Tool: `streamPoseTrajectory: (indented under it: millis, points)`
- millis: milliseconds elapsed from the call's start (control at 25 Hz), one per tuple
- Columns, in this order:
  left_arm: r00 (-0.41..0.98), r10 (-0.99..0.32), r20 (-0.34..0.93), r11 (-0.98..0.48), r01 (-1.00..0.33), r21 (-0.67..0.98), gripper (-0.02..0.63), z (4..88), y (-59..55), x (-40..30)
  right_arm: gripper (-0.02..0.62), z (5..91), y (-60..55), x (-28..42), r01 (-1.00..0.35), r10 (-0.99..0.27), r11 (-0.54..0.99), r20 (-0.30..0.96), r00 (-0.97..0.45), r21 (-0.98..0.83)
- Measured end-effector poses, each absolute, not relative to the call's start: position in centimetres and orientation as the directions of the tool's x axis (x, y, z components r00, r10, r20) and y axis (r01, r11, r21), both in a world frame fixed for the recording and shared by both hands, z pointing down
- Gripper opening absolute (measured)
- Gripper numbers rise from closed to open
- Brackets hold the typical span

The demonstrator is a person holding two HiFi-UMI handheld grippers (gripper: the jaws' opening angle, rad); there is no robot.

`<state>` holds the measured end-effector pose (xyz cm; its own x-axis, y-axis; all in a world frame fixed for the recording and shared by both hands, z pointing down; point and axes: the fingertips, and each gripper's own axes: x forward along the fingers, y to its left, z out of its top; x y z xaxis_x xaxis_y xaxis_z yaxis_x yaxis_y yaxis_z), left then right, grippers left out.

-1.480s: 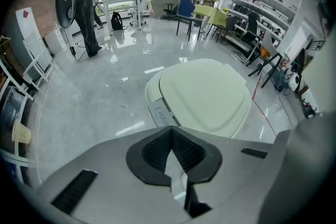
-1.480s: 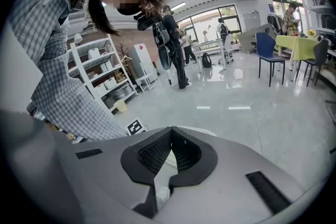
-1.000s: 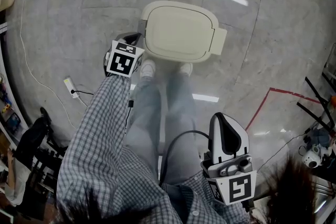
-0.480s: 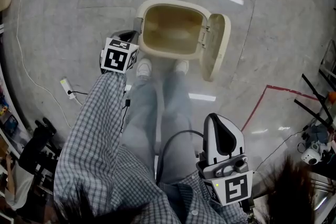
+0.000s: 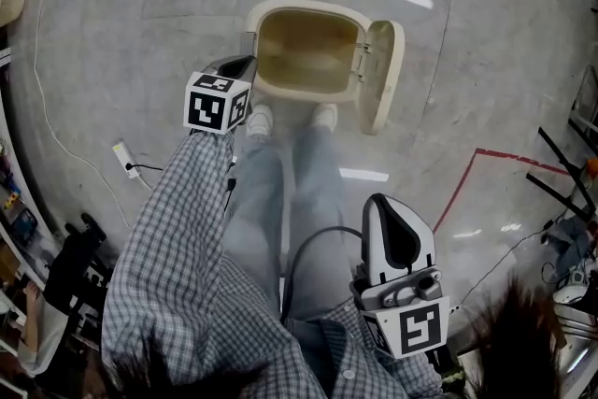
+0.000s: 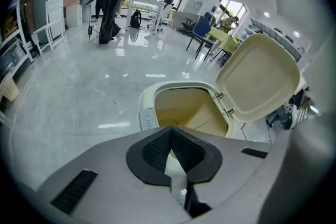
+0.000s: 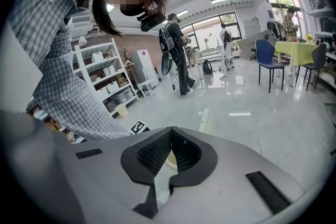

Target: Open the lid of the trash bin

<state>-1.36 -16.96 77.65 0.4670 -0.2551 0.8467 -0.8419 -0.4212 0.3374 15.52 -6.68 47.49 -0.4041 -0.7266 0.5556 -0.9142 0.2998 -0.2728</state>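
Trash bin (image 5: 301, 7) sat on the floor (image 5: 140, 33) just ahead of the person's shoes (image 5: 262, 120), with its lid (image 5: 383, 75) standing upright at its right side. Left gripper (image 5: 235, 67) hung beside the bin's left rim, jaws pressed together on nothing. Right gripper (image 5: 396, 238) was held low, well away from the bin, jaws likewise closed and empty.

No text, label or number is legible anywhere.

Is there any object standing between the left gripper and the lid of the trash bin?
Nothing visible does. From the left gripper, only the open mouth of the trash bin lies before the lid, which stands raised on its hinges at the bin's opposite side.
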Motion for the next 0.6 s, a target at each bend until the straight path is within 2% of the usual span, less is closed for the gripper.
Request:
streamPoseTrajectory:
  millis: [280,600]
  points:
    - [0.539,-0.291,0.790,-0.448,-0.806,0.385,0.005,72.8,-17.2,1.5,0.017,45.5,-7.1,16.3,-0.928,-0.769,0.268,0.524,-0.367,-0.258]
    - [0.579,-0.270,0.770,-0.559,-0.745,0.364,0.005,67.1,-17.0,2.1,0.017,42.1,-8.1,17.5,-0.950,-0.814,0.233,0.493,-0.308,-0.209]
